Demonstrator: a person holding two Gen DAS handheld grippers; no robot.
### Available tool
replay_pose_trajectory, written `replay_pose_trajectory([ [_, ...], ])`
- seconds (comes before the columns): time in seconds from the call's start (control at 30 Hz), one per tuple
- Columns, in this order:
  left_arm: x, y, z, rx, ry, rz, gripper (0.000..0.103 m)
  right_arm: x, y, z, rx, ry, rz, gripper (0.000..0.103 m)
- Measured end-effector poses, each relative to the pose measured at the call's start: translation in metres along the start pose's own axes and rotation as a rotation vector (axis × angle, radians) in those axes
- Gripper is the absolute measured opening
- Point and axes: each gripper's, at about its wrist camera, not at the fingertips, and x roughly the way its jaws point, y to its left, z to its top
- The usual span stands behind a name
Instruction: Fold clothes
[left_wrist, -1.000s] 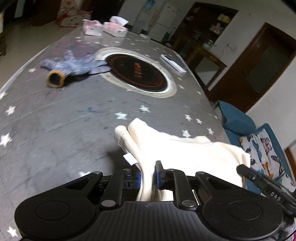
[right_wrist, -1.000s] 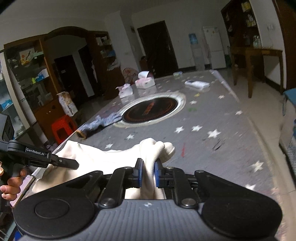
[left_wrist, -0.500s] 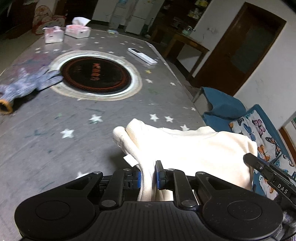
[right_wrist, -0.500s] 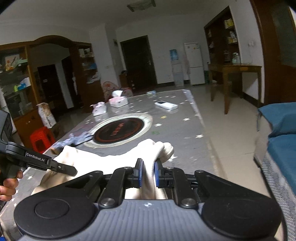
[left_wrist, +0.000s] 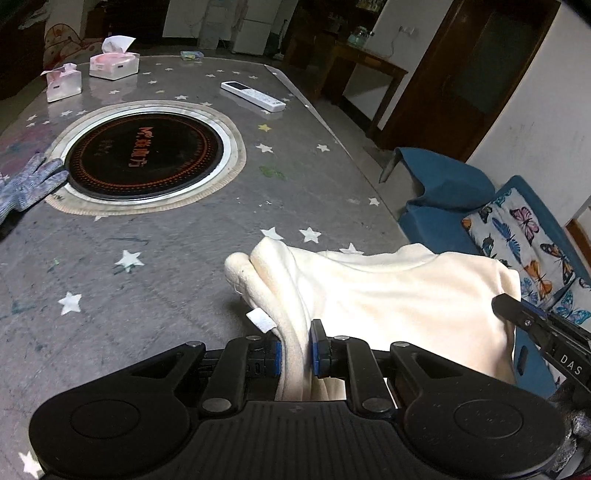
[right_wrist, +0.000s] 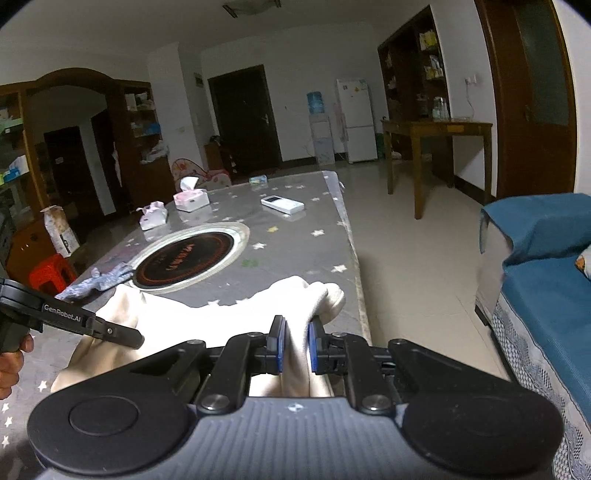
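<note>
A cream garment (left_wrist: 388, 295) is held up over the near end of the grey star-patterned table (left_wrist: 177, 258). My left gripper (left_wrist: 295, 350) is shut on one bunched end of it, with a small white label hanging beside the fingers. My right gripper (right_wrist: 295, 345) is shut on the other bunched end of the garment (right_wrist: 303, 295). The cloth stretches between the two grippers. The right gripper's tip shows at the right edge of the left wrist view (left_wrist: 517, 310). The left gripper's tip shows at the left of the right wrist view (right_wrist: 122, 334).
A round black cooktop (left_wrist: 146, 155) is set in the table's middle. A blue-grey glove (left_wrist: 26, 184) lies at its left. Two pink tissue boxes (left_wrist: 114, 64) and a white remote (left_wrist: 253, 96) lie at the far end. A blue sofa (right_wrist: 546, 258) stands to the right.
Both grippers have swung to the right with the garment still held. The glove has slid toward the left edge of the left wrist view, and the sofa has come into the right wrist view.
</note>
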Motion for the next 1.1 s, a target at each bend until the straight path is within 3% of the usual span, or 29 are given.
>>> replay_pose_trajectory([
  [0.37, 0.025, -0.002, -0.001, 0.037, 0.04, 0.061, 0.019, 0.024, -0.018, -0.015, 0.026, 0.07, -0.032, 0.012],
  [0.57, 0.029, -0.001, -0.002, 0.056, 0.042, 0.094, 0.028, 0.03, -0.022, -0.017, 0.03, 0.092, -0.051, 0.013],
  [0.7, 0.028, 0.001, 0.0, 0.068, 0.032, 0.128, 0.04, 0.03, -0.026, -0.015, 0.037, 0.095, -0.074, 0.014],
  [0.9, 0.02, 0.004, 0.009, 0.085, -0.019, 0.189, 0.045, 0.032, -0.024, -0.008, 0.032, 0.097, -0.052, 0.017],
  [1.1, 0.02, -0.006, 0.015, 0.121, -0.037, 0.122, 0.042, 0.051, -0.006, -0.004, -0.001, 0.123, 0.004, 0.027],
])
